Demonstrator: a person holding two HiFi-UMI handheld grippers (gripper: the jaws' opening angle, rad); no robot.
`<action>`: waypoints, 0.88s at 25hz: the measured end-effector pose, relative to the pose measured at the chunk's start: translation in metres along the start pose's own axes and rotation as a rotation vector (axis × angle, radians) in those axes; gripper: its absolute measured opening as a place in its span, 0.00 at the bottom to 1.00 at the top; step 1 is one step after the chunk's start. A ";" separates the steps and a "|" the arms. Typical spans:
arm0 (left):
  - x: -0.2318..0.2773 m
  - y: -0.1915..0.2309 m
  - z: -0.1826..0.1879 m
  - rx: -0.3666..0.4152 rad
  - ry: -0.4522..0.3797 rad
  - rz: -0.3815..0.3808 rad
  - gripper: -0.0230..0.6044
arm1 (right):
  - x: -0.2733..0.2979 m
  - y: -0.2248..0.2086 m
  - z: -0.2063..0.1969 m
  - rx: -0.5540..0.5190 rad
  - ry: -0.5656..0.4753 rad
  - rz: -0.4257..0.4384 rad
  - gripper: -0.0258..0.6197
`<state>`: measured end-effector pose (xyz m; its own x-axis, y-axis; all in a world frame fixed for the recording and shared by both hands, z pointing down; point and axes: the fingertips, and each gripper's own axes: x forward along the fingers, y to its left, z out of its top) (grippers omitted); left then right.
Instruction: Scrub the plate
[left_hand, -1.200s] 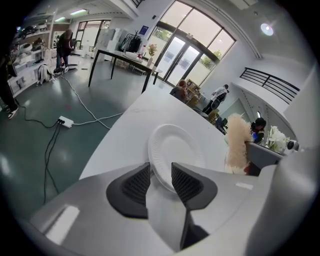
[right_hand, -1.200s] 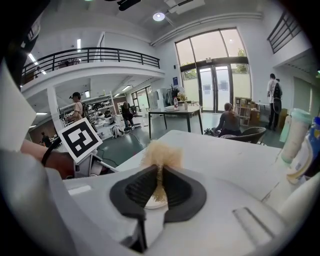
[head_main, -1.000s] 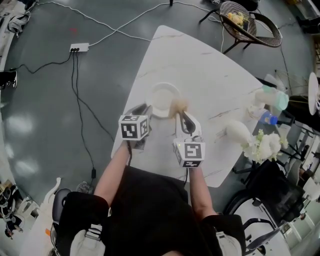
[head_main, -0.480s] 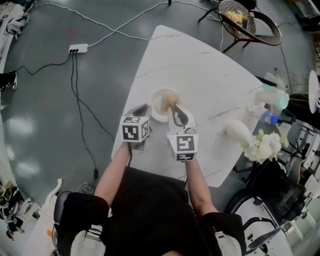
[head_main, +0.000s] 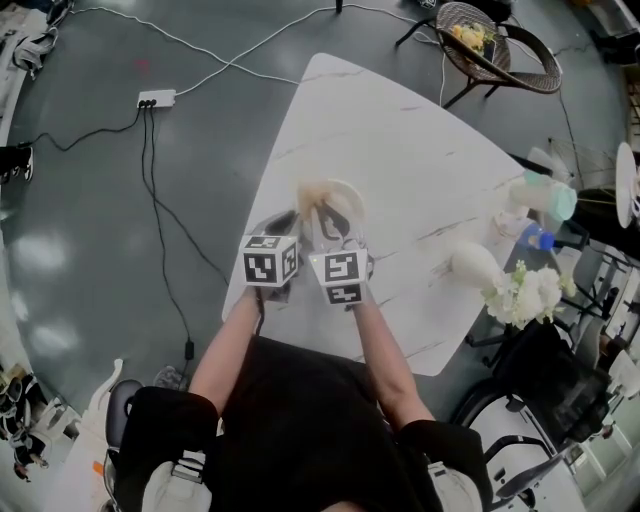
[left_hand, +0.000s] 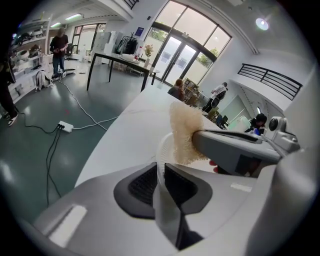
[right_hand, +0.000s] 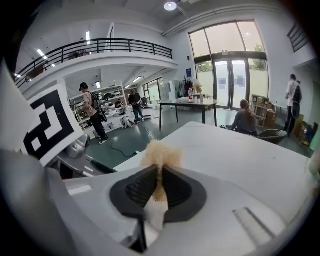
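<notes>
A small white plate (head_main: 347, 203) lies near the front left edge of the white table (head_main: 400, 140). My left gripper (head_main: 288, 220) holds it from the near left. In the left gripper view the plate's rim (left_hand: 162, 148) runs between the dark pads of the left gripper (left_hand: 159, 174), which press on it. My right gripper (head_main: 322, 212) reaches over the plate, shut on a tan fibrous scrubber (head_main: 310, 190). In the right gripper view the right gripper (right_hand: 159, 172) has its pads on the scrubber's stem, and the scrubber's tuft (right_hand: 161, 154) sticks out in front. The scrubber (left_hand: 185, 131) rests on the plate's left part.
At the table's right edge stand a white vase with white flowers (head_main: 520, 290) and bottles (head_main: 545, 195). A wicker chair (head_main: 495, 40) is beyond the far corner. A power strip (head_main: 158, 96) and cables lie on the grey floor at the left. People stand in the background.
My right gripper has swept the scrubber leftward, from the plate's right edge to its left side. The left gripper has stayed at the plate's near left rim.
</notes>
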<state>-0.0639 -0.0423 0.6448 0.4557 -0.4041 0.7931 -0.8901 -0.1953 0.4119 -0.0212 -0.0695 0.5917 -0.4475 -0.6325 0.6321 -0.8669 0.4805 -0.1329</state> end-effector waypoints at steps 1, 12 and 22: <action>0.001 0.000 -0.001 0.000 -0.001 0.001 0.12 | 0.003 0.000 -0.003 0.001 0.009 0.001 0.09; 0.003 -0.002 0.002 -0.010 -0.016 -0.012 0.11 | 0.010 -0.018 -0.019 0.034 0.058 -0.030 0.09; 0.002 -0.002 0.002 -0.025 -0.024 -0.009 0.11 | -0.004 -0.038 -0.027 0.065 0.069 -0.077 0.09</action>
<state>-0.0608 -0.0450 0.6446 0.4626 -0.4243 0.7785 -0.8854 -0.1764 0.4300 0.0191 -0.0691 0.6146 -0.3653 -0.6217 0.6928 -0.9113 0.3907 -0.1298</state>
